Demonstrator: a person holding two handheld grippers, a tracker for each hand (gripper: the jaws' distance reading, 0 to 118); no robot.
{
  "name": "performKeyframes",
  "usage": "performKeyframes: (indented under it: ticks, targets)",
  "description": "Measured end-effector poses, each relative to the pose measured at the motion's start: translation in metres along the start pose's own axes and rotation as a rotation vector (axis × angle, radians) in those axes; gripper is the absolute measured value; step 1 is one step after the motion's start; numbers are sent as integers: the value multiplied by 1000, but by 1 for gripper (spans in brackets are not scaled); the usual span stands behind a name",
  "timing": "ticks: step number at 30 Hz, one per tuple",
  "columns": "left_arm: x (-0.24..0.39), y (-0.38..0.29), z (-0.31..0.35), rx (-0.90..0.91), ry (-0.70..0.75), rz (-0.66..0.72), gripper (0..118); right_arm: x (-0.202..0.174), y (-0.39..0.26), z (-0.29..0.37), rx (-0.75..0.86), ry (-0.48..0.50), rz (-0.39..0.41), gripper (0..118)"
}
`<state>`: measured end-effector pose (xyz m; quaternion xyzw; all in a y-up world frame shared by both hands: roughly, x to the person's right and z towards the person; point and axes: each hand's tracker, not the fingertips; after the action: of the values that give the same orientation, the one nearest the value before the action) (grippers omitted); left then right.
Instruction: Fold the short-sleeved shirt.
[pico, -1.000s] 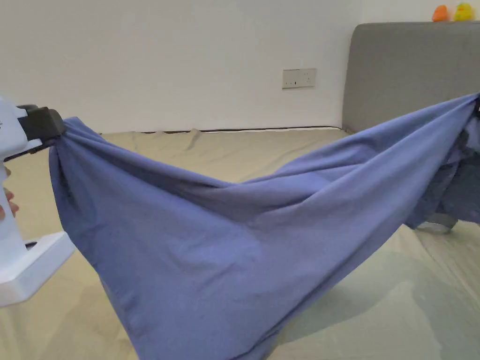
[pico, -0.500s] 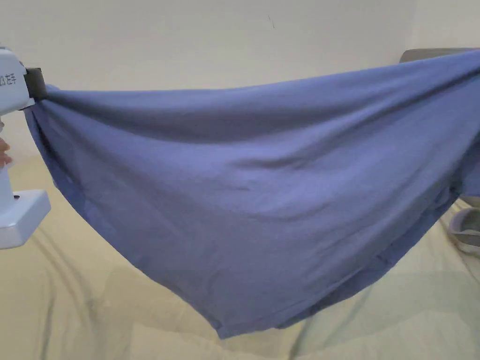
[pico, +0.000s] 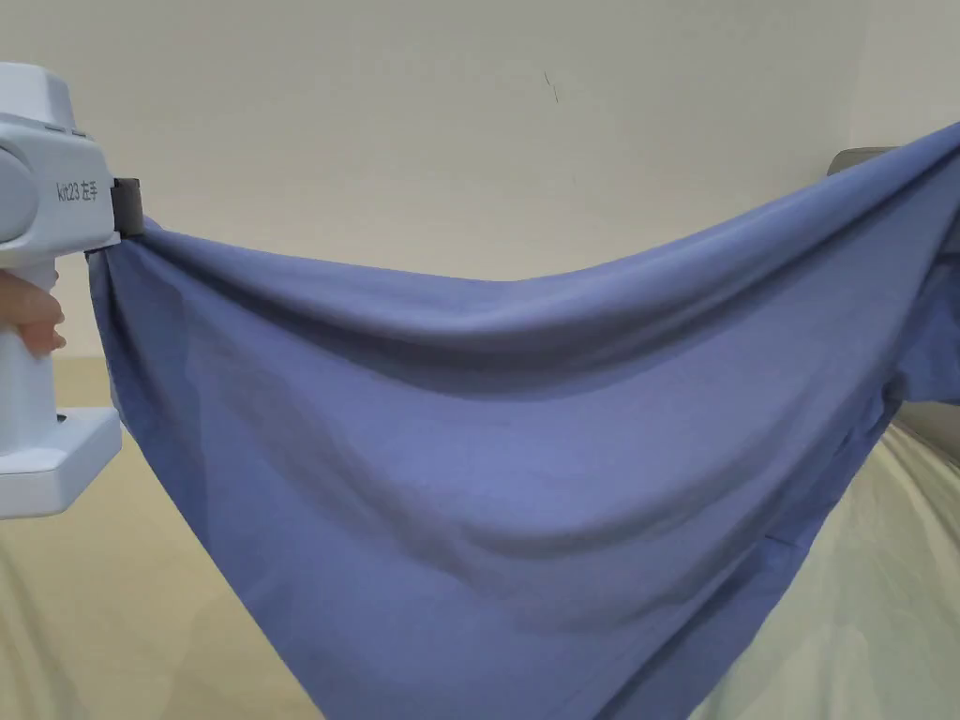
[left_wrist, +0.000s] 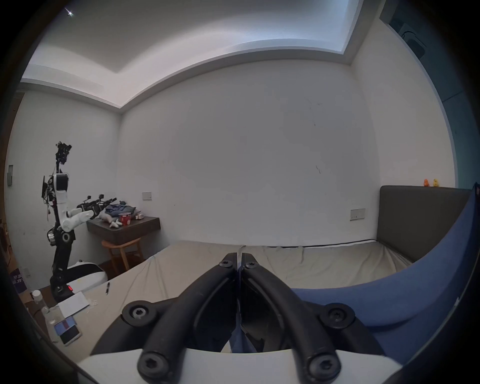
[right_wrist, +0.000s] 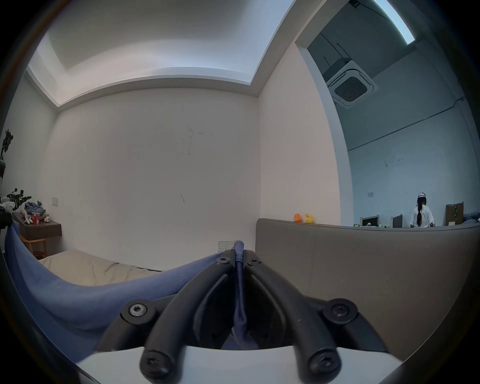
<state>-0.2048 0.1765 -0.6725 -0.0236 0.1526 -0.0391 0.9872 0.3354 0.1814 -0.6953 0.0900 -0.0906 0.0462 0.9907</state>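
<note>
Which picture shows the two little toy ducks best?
The right gripper view: the orange and yellow toy ducks sit clear on top of the grey headboard. In the left gripper view they are tiny specks near the edge. In the head view the blue shirt hangs across the scene.

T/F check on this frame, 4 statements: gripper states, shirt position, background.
1. Both hand-held grippers clamp the blue shirt: left hand-held gripper, right hand-held gripper. True.
2. The shirt lies flat on the bed. False: it hangs stretched between the grippers, above the sheet.
3. Two toy ducks sit on the grey headboard. True.
4. The shirt is red. False: blue.
</note>
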Motion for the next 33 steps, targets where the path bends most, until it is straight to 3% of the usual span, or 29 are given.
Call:
performKeyframes:
  ticks: [3, 10, 11, 13, 17, 18, 20, 21, 22, 23, 25, 29, 33]
  targets:
    - [0, -9, -31, -4, -22, 90, 0, -10, -19, -16, 8, -2, -51, 4]
    - [-3, -58, -47, -77, -36, 69, 0, -15, -75, -7, -21, 40, -28, 4]
    - [-4, -66, -44, -93, -43, 68, 0, -11, -84, -2, -65, 62, -85, 4]
    - [-4, -80, -34, -113, -14, 44, 0, -3, -95, 15, -70, 66, -111, 4]
    - [-12, -107, 7, -132, -41, 18, 0, 6, -111, 68, -164, 71, -64, 4]
    - [-17, -112, 16, -155, -51, 30, 0, 8, -119, 83, -213, 54, -127, 4]
    - [-19, -123, 43, -205, -64, 68, 0, 15, -125, 116, -225, 74, -120, 4]
    - [-24, -129, 56, -210, -87, 78, 0, 13, -130, 137, -309, 29, -195, 4]
    - [-28, -136, 75, -211, -77, 75, 0, 13, -127, 158, -248, 46, -134, 4]
    - [-29, -142, 92, -215, -75, 83, 0, 14, -133, 177, -297, 33, -156, 4]
    - [-36, -155, 127, -239, -74, 87, 0, 14, -134, 209, -313, 55, -115, 4]
    - [-45, -195, 188, -344, -9, 142, 0, 21, -149, 277, -443, 32, -151, 4]
    - [-41, -239, 238, -409, 13, 109, 0, 19, -175, 325, -552, 53, -56, 4]
